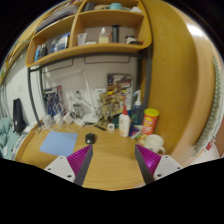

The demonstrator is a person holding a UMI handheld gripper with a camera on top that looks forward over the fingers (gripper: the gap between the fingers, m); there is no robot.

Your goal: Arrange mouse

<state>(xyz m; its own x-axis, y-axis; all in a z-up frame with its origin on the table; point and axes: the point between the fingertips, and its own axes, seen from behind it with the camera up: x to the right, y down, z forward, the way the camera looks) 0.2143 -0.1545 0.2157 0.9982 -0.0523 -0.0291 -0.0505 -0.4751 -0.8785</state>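
Gripper (111, 163) open above cluttered wooden desk (105, 150)

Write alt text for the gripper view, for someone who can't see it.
A dark mouse sits on a wooden desk just beyond the open gripper, nothing held. A purple mousepad lies beside it; bottles and shelves stand behind.

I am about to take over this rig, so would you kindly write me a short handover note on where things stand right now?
Tongs: open and empty, held above the near part of the wooden desk.
Mouse: small and dark, resting on the desk beyond the fingers, right of the purple mouse pad; not on it.
Nearby: a white bottle and an orange canister stand farther back.
Done: nothing visible; the mouse is not gripped.
Left: reach forward, close on the mouse, and probably set it on the pad.
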